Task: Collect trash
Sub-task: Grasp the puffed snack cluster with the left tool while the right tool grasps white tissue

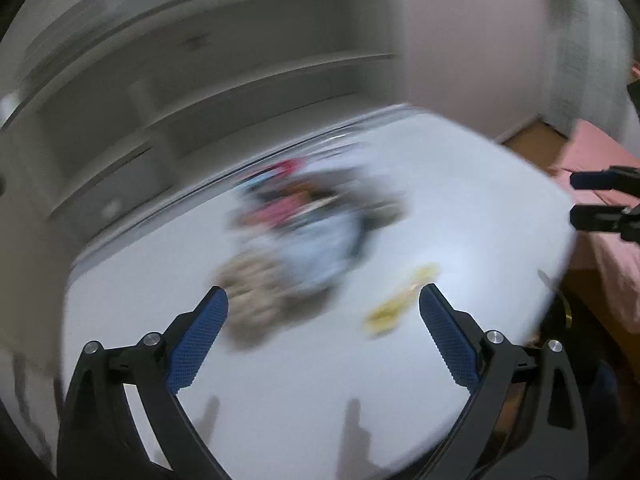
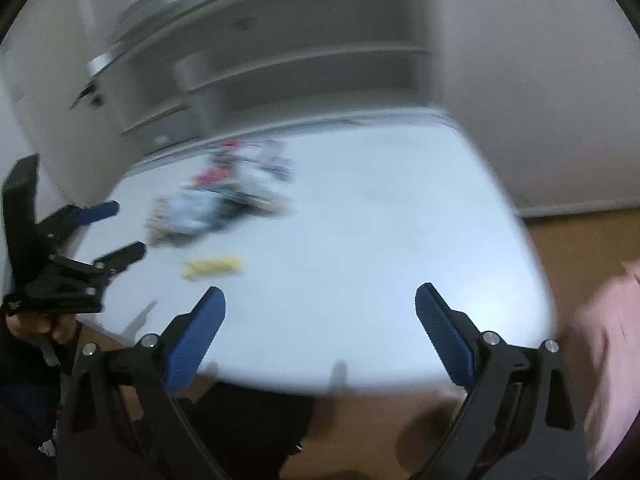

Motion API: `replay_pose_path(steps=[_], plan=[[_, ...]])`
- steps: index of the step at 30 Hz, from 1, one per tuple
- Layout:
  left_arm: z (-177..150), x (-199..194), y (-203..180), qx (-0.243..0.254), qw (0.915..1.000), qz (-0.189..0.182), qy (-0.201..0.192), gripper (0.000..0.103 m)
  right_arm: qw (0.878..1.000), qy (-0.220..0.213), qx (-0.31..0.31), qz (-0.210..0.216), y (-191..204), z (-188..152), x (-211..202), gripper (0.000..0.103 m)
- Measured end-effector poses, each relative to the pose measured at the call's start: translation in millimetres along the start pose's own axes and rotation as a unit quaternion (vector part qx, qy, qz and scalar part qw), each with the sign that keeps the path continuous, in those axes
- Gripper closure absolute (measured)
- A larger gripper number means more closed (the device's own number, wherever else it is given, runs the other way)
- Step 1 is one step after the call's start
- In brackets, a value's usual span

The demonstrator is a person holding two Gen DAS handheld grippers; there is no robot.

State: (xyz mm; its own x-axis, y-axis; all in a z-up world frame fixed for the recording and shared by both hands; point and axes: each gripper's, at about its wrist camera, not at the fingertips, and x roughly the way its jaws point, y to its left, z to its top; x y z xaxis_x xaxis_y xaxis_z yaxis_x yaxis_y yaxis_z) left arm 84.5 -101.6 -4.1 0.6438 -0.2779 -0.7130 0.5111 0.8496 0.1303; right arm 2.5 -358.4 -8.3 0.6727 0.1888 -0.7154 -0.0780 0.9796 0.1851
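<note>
Above the white table (image 1: pixel 460 200), both the left gripper (image 1: pixel 323 300) and right gripper (image 2: pixel 320 298) hang spread wide, holding nothing; a blurred trash pile (image 1: pixel 304 232) (contents unclear) and a yellow wrapper (image 1: pixel 396 306) lie beyond.

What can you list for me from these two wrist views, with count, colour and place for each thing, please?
Table: one, white, fills the middle of both views.
Trash pile: one blurred heap, red, white, dark and tan, far side of the table; single pieces cannot be told apart.
Yellow wrapper: one, yellow, lying apart from the pile, nearer the grippers.
Shelving unit: one, grey-white, behind the table.
Floor: brown, right of the table.
Left gripper: black with blue pads, open, empty.
Right gripper: same colours, open, empty.
</note>
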Motion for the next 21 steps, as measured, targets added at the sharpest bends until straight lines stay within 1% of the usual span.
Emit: replay_pose_path(steps=[1,3,6,9,10,13,14,16,17,18,20,21], plan=[[-6.5,-1.3,18.0,-0.015,0.9999,0.008,0.003,0.010,1.000,0.004,-0.005,0.010,12.3,10.1,9.4,0.011],[-16.6,-1.6,40.1,-0.035,0.9992,0.018,0.007,0.010,0.999,0.016,-0.012,0.030,31.1,30.5,32.5,0.011],[-31.6,0.9,67.6,-0.064,0.9977,0.015,0.014,0.010,0.999,0.034,-0.018,0.038,47.6,60.7,72.3,0.011],[-35.3,14.9,73.9,-0.081,0.9964,0.006,0.026,0.010,0.998,0.053,-0.017,0.034,51.2,78.9,111.2,0.011],[-35.6,21.2,76.1,-0.084,0.9960,0.003,0.031,0.010,0.998,0.057,-0.018,0.030,49.3,79.3,118.6,0.012],[-33.5,34.3,73.5,-0.084,0.9957,-0.007,0.039,0.010,0.997,0.074,-0.025,0.019,48.6,87.9,144.4,0.019],[-31.4,38.8,70.1,-0.082,0.9958,-0.012,0.040,0.010,0.996,0.078,-0.027,0.017,49.8,89.2,150.0,0.023],[-25.1,51.8,65.1,-0.076,0.9960,-0.015,0.045,0.010,0.996,0.086,-0.033,0.010,52.9,90.8,163.1,0.034],[-22.2,57.8,63.5,-0.072,0.9961,-0.014,0.048,0.010,0.996,0.087,-0.036,0.007,53.7,91.0,165.5,0.047],[-18.7,65.0,62.3,-0.066,0.9964,-0.014,0.050,0.010,0.995,0.090,-0.039,0.008,54.2,91.1,167.2,0.053],[-12.1,78.3,61.8,-0.062,0.9965,-0.014,0.054,0.010,0.995,0.089,-0.045,0.005,55.7,92.8,167.0,0.058],[-10.3,83.5,63.4,-0.066,0.9961,-0.014,0.058,0.010,0.995,0.087,-0.048,0.005,56.6,93.5,164.5,0.063]])
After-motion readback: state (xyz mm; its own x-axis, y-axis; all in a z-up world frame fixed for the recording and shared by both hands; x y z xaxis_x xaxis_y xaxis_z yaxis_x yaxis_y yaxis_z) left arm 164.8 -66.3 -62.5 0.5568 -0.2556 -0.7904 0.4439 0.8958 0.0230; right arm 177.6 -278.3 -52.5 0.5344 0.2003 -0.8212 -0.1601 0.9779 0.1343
